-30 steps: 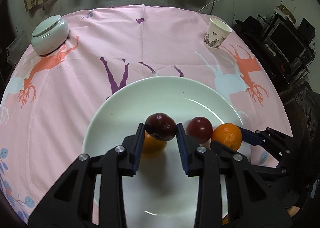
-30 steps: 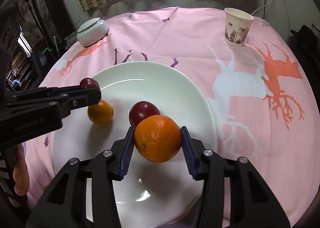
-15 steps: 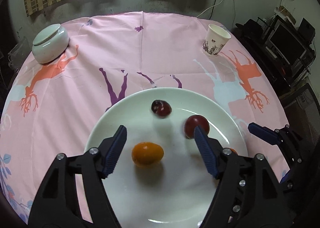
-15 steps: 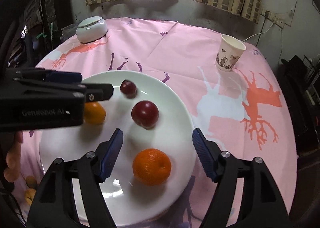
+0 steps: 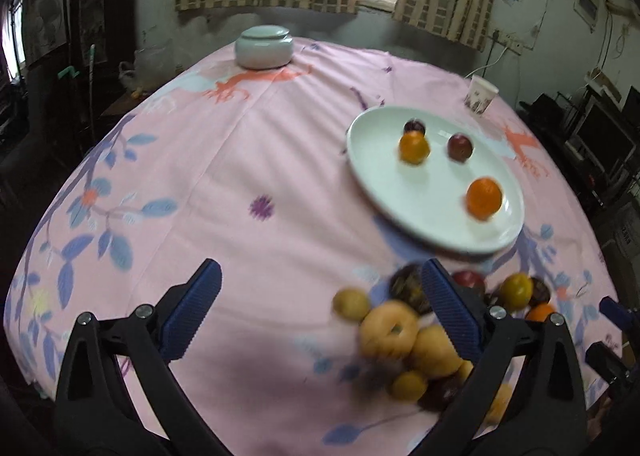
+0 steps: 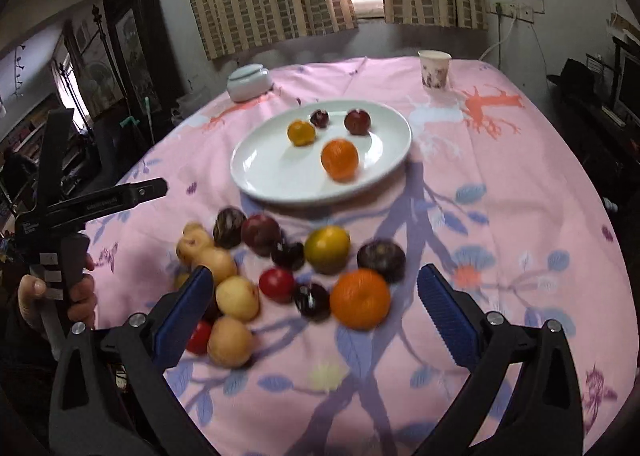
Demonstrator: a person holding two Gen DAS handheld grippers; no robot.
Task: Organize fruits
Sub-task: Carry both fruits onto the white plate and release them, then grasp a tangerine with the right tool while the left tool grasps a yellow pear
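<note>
A white plate (image 6: 260,164) (image 5: 376,164) holds two oranges and two dark plums, among them a large orange (image 6: 340,159) (image 5: 484,198). A pile of loose fruit (image 6: 288,272) (image 5: 404,332) lies on the pink cloth in front of the plate: pale apples, dark plums, a yellow fruit and an orange (image 6: 360,298). My right gripper (image 6: 312,312) is open and empty, low over the pile. My left gripper (image 5: 320,308) is open and empty, left of the pile; it also shows at the left of the right wrist view (image 6: 120,196).
A pale lidded bowl (image 5: 264,46) (image 6: 249,82) stands at the far left of the round table. A paper cup (image 5: 480,94) (image 6: 434,69) stands at the far right. Dark furniture and shelves surround the table.
Both grippers have pulled back from the plate toward the near table edge, open and empty. The plum and orange they let go lie on the plate. The loose fruit pile has come into view.
</note>
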